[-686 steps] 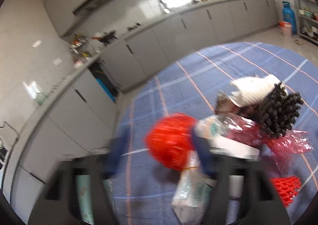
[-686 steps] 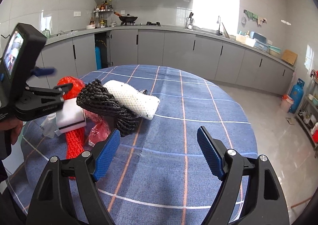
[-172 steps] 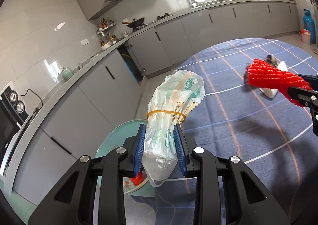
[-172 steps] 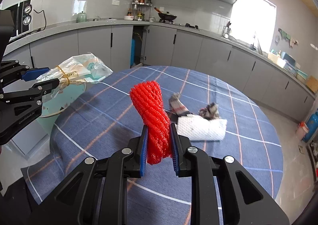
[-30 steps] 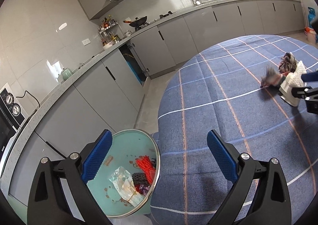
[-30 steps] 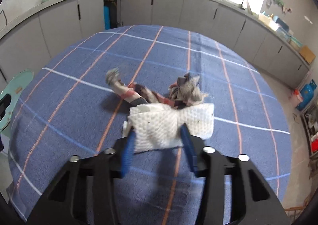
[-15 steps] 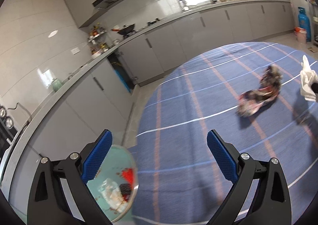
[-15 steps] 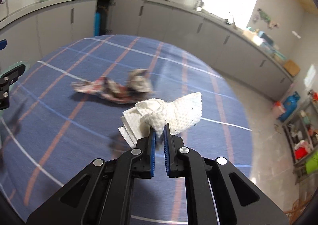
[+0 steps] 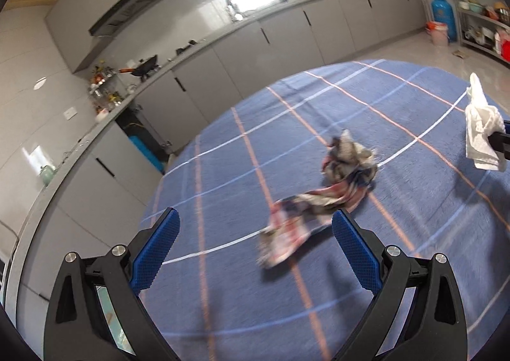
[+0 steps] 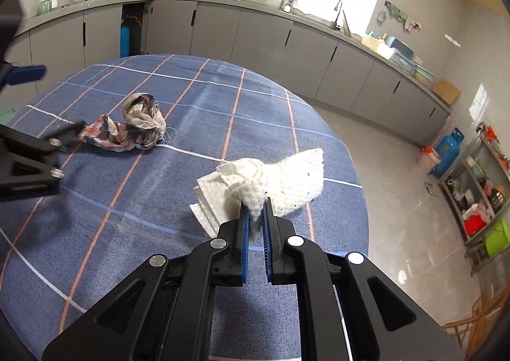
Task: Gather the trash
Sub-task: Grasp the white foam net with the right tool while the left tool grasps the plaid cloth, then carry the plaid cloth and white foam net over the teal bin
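My right gripper point(image 10: 255, 220) is shut on a crumpled white paper towel point(image 10: 271, 179) and holds it above the round table with the blue checked cloth point(image 10: 159, 195). The towel also shows at the right edge of the left wrist view point(image 9: 479, 134). A crumpled striped rag point(image 9: 334, 188) lies on the cloth; it also shows in the right wrist view point(image 10: 134, 128). My left gripper point(image 9: 255, 246) is open and empty, low over the cloth, with the rag's near end between its fingertips point(image 9: 353, 246).
A sliver of the green trash bin point(image 10: 6, 114) shows at the table's left edge. Grey kitchen cabinets point(image 9: 287, 39) run behind the table. A blue gas bottle point(image 10: 448, 150) and a shelf rack point(image 10: 484, 185) stand on the floor to the right.
My left gripper has swung from the bin toward the rag, now close in front. My right gripper has lifted the paper towel off the table, still clamped.
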